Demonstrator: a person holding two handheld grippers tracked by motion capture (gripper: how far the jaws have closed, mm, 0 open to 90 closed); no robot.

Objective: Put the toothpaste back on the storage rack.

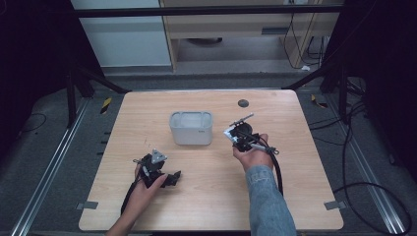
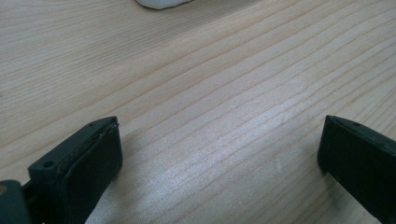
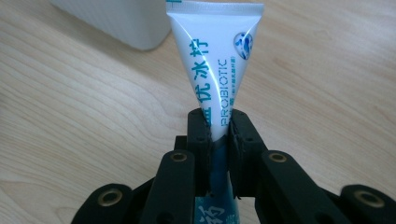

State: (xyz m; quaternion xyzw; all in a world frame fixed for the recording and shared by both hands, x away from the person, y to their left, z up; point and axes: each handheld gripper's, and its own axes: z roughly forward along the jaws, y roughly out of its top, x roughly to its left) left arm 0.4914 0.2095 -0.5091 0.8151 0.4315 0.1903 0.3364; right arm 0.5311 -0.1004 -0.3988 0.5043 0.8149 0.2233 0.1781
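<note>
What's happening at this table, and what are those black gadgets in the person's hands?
A person sits at a wooden table holding a pair of hand-held tongs in each hand. The right tongs are clamped on a white tube with blue print, held up just right of a grey rectangular container that stands mid-table. The left tongs are wide open with nothing between the jaws, low over bare wood nearer the person. Whether the tube is bound for the container can't be told.

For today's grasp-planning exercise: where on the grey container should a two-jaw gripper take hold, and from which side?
Grip one long wall of the grey container at its rim, coming down from above. It stands upright with its top open, so one jaw can go inside and one outside. The open left gripper is the free one; the right gripper holds a tube.
</note>
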